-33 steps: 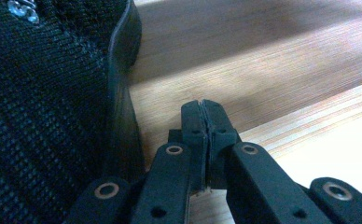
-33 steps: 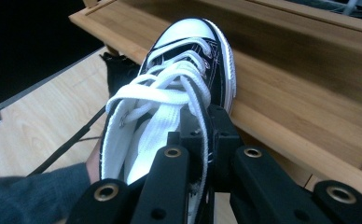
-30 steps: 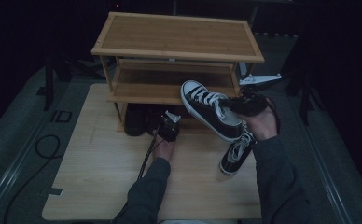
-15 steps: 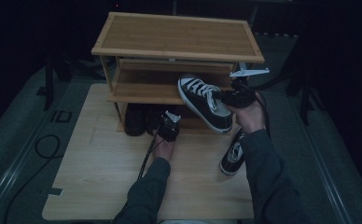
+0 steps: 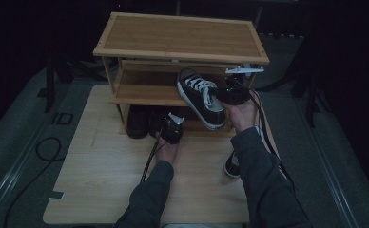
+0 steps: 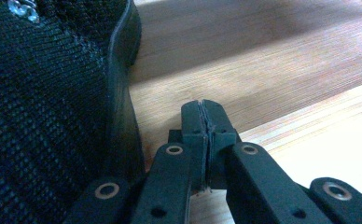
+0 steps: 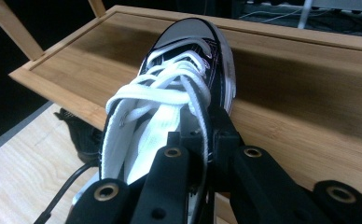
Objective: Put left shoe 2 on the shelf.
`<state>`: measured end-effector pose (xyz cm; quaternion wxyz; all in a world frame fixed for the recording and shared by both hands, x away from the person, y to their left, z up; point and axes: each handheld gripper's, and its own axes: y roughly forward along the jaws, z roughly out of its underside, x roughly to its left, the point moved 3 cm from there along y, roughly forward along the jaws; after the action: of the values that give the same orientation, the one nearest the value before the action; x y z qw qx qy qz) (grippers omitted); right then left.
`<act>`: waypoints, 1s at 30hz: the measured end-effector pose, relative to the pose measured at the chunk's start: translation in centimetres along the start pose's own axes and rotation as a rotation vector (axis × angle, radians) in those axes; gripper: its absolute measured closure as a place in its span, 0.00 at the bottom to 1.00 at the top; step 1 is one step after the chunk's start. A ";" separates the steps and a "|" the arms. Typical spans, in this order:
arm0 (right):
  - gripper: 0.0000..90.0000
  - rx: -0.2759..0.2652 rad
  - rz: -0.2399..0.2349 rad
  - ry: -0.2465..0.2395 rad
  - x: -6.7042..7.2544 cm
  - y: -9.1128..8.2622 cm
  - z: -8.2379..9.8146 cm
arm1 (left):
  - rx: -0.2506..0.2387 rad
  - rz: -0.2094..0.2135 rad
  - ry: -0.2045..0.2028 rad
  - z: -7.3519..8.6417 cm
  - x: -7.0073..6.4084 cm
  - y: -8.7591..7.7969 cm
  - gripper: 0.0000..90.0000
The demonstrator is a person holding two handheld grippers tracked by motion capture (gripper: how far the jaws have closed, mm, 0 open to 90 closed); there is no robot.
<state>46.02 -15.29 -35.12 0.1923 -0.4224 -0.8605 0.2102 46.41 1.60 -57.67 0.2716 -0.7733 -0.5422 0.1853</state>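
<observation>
Sneaker (image 5: 202,97), black canvas with white laces, hangs over the front edge of the rack's middle shelf (image 5: 140,90), toe pointing inward. My right gripper (image 7: 202,140) is clamped on its collar edge. Left gripper (image 6: 202,135) sits clenched on nothing, beside a black mesh shoe (image 6: 44,102) on the bottom shelf. Its mate (image 5: 232,164) lies on the board by my right sleeve. Judgement: carry the toe deeper, level the sole, set the heel fully on the wood before releasing, or it tips off.
</observation>
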 end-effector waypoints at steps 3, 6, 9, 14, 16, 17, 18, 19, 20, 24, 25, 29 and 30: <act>0.97 -0.001 0.015 0.014 0.0 0.5 0.1 | 0.001 0.000 0.000 0.0 0.0 0.0 0.99; 0.96 0.020 0.030 0.029 -0.3 0.7 0.1 | 0.002 -0.001 0.002 0.0 0.0 0.0 0.99; 0.93 0.030 0.007 0.065 -0.8 0.8 0.1 | 0.001 0.000 0.002 0.0 0.0 0.0 0.99; 0.85 0.033 0.005 0.049 -0.8 0.6 0.1 | -0.001 -0.001 -0.001 0.0 0.0 0.0 0.99; 0.83 0.014 -0.003 0.054 -0.9 0.2 0.0 | -0.001 -0.001 -0.001 0.0 0.0 0.0 0.99; 0.82 0.010 -0.006 0.056 -0.9 0.1 0.0 | -0.002 -0.002 -0.001 0.0 0.0 0.0 0.99; 0.82 0.007 -0.008 0.055 -0.9 -0.1 0.0 | -0.001 -0.002 -0.001 0.0 0.0 0.0 0.99; 0.81 0.002 -0.009 0.055 -0.9 -0.2 -0.1 | -0.001 -0.002 -0.001 0.0 0.0 0.0 0.99; 0.81 0.002 -0.009 0.055 -0.9 -0.2 -0.1 | -0.001 -0.002 -0.001 0.0 0.0 0.0 0.99; 0.80 -0.045 -0.017 0.051 -0.7 -1.7 -0.3 | -0.001 -0.003 -0.001 0.0 0.0 0.0 0.99; 0.80 -0.052 -0.010 0.037 -0.6 -2.0 -0.4 | 0.000 -0.002 -0.001 0.0 0.0 0.0 0.99; 0.80 -0.059 0.009 0.012 -0.7 -3.0 -0.4 | -0.001 -0.005 0.002 0.0 -0.1 0.0 0.99; 0.80 -0.062 0.017 0.004 -0.7 -3.2 -0.4 | -0.001 -0.005 0.001 0.0 -0.1 0.0 0.99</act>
<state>44.58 -17.57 -33.23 0.1790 -0.4361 -0.8625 0.1841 46.39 1.54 -57.68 0.2721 -0.7722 -0.5439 0.1840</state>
